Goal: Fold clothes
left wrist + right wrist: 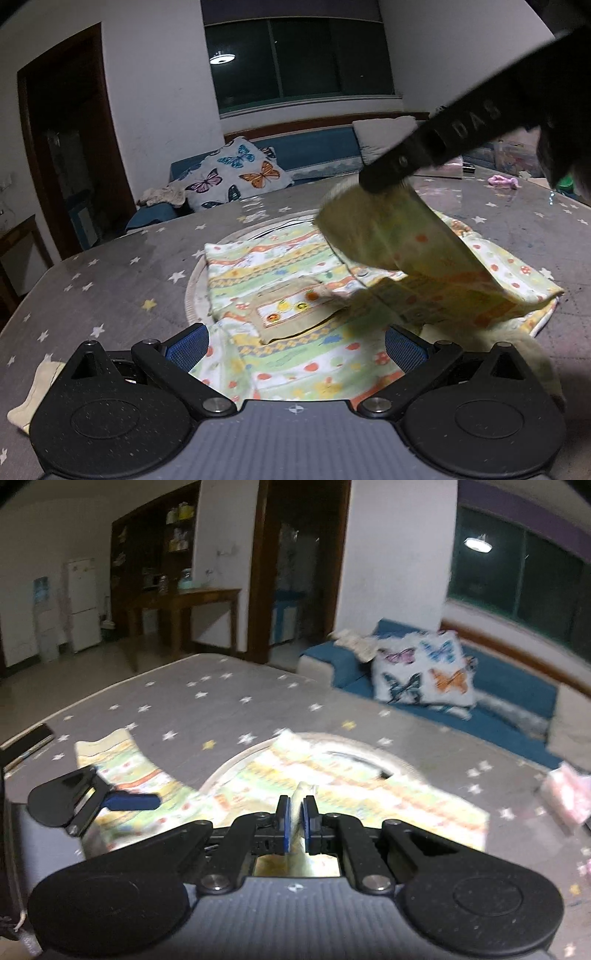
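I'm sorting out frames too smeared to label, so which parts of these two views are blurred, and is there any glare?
Left wrist view: the lifted garment and right gripper are motion-smeared, while the left gripper and table are fairly sharp; a lamp reflection glares in the window. Right wrist view: nearly everything beyond the gripper's own body is smeared, and straight edges bow from the fisheye.
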{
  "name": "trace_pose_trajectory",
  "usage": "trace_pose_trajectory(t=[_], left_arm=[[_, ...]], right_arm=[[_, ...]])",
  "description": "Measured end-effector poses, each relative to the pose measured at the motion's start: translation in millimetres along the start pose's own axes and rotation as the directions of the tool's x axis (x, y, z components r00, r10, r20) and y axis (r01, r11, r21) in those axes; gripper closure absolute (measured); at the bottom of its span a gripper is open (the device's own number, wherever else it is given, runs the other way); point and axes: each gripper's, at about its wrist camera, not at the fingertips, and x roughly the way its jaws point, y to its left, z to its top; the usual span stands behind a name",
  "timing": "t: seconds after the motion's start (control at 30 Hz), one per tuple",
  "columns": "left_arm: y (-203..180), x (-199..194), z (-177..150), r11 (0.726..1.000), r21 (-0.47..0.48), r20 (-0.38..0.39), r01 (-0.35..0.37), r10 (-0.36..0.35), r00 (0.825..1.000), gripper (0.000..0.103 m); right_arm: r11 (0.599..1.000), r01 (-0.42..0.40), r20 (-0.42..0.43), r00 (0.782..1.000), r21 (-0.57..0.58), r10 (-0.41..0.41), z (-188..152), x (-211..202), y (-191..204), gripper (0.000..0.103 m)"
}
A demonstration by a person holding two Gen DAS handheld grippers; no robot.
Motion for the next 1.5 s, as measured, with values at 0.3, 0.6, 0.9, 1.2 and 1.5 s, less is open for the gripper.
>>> trace_pose_trajectory(t=[0.3, 0.6, 0.9, 1.2, 1.5], left_arm=[[4, 0, -3, 1.0, -0.002, -0.025, -0.024, 0.024, 0.999, 0.0], [8, -2, -1, 0.998, 0.009, -0.032, -0.057, 0.058, 0.998, 0.0], [23, -2, 10, 0.992, -0.02, -0.027, -0.126, 0.125, 0.992, 0.0], [2, 22, 30, 0.999, -0.012, -0.014, -0.039, 0.039, 0.999, 0.002], [-20, 55, 28, 0.996, 0.075, -0.049, -0.044, 0.048, 0.998, 0.01]], right_arm=[[0.999, 0.017, -0.008, 1.0, 0.042, -0.017, -21, -24, -32, 0.09], [0.98, 0.103, -0.173, 0.982, 0.169, -0.074, -98, -23, -86, 0.085], [0.961, 0.17, -0.221, 0.968, 0.217, -0.121, -127, -22, -113, 0.083], [0.969, 0.162, -0.124, 0.982, 0.186, -0.14, -100, 3, -113, 0.083], [0.952, 0.239, -0.185, 0.961, 0.194, -0.203, -112, 20, -124, 0.09]])
